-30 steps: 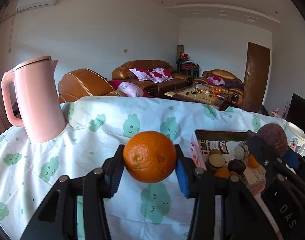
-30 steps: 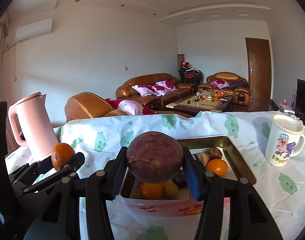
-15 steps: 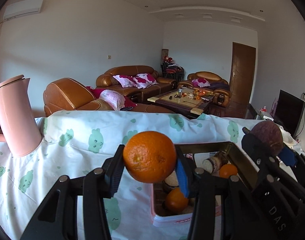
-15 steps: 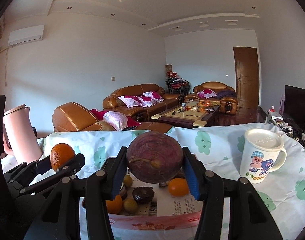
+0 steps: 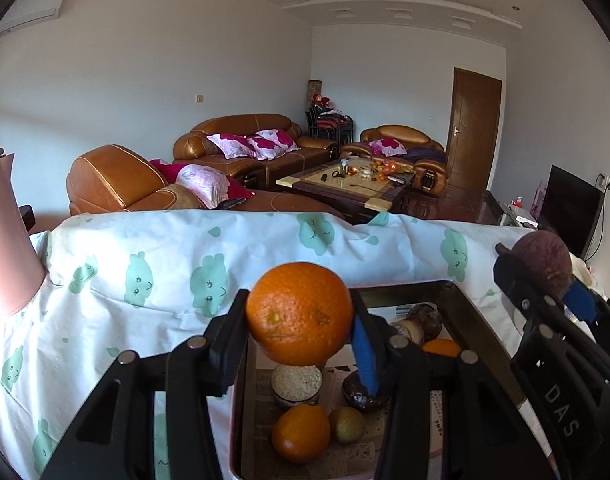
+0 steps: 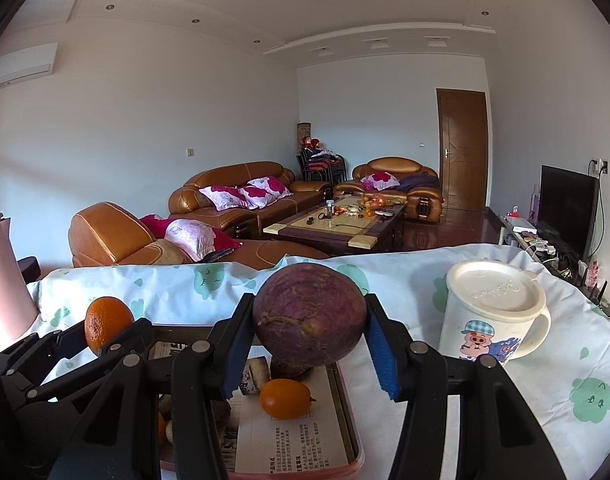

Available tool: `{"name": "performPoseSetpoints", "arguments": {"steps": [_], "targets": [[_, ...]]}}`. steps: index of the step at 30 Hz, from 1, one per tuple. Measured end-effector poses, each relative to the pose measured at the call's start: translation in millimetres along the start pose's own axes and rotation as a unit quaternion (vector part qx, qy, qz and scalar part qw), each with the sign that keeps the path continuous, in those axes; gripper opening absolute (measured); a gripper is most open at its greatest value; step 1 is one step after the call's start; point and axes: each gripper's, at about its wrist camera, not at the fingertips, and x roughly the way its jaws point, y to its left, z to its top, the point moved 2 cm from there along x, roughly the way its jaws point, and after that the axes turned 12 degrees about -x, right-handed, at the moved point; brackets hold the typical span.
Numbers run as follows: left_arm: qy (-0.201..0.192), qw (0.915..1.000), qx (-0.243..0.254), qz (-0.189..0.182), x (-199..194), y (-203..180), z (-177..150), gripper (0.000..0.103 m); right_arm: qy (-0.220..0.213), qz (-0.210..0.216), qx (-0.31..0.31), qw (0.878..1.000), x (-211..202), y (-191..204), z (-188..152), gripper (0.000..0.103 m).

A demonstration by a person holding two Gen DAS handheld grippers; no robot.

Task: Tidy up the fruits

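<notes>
My left gripper (image 5: 299,334) is shut on an orange (image 5: 299,313), held above the near end of a pink-rimmed tray (image 5: 475,312). Several fruits lie in that tray, among them a small orange (image 5: 301,432) and a greenish one (image 5: 347,425). My right gripper (image 6: 309,338) is shut on a round purple passion fruit (image 6: 309,314), raised over the tray (image 6: 347,408), where a small orange fruit (image 6: 285,398) rests on printed paper. Each gripper shows in the other's view: the right gripper (image 5: 545,280) at the right edge, the left gripper (image 6: 105,326) at the left.
A white lidded mug (image 6: 491,312) with a pig cartoon stands right of the tray. A pink kettle (image 5: 5,236) stands at the far left. The table wears a white cloth (image 5: 165,268) with green prints. Sofas and a coffee table lie beyond the table's far edge.
Both grippers have shifted sideways together with their fruits, so the tray now lies under them. The kettle has slid toward the left edge, and the mug looks nearer.
</notes>
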Motion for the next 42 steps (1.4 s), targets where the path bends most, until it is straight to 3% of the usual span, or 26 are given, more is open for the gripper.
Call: {"name": "performPoseSetpoints", "arguments": {"steps": [8,14,19,26,30,33,36,37,38,40,42], "targets": [[0.026,0.9996,0.006,0.014,12,1,-7,0.048,0.039,0.019,-0.019,0.999,25,7,-5,0.055],[0.077,0.9966,0.0,0.03,31,8,-14,0.048,0.094,0.054,-0.028,0.994,46,12,-15,0.055],[0.08,0.9963,0.003,0.031,29,8,-16,0.048,0.134,0.101,-0.005,0.986,63,8,-24,0.055],[0.086,0.9957,0.011,0.032,22,7,-18,0.049,0.134,0.139,-0.009,0.981,67,9,-26,0.056],[0.097,0.9951,0.007,0.014,11,12,-22,0.05,0.127,0.153,-0.016,0.98,63,9,-26,0.056],[0.069,0.9974,0.02,0.012,-7,10,-24,0.053,0.119,0.163,-0.02,0.979,62,11,-24,0.056],[0.019,0.9978,0.032,0.055,-24,15,-21,0.083,0.108,0.178,-0.021,0.978,57,12,-23,0.055],[0.004,0.9974,0.025,0.067,-29,20,-20,0.098,0.109,0.187,-0.016,0.976,57,12,-23,0.055],[-0.006,0.9974,0.015,0.07,-34,26,-18,0.103,0.11,0.2,-0.005,0.973,57,11,-25,0.055],[-0.014,0.9984,-0.004,0.056,-39,33,-15,0.103,0.108,0.234,0.024,0.966,57,9,-26,0.062],[-0.017,0.9985,-0.011,0.05,-43,36,-15,0.103,0.105,0.262,0.053,0.958,56,9,-28,0.062]]}}
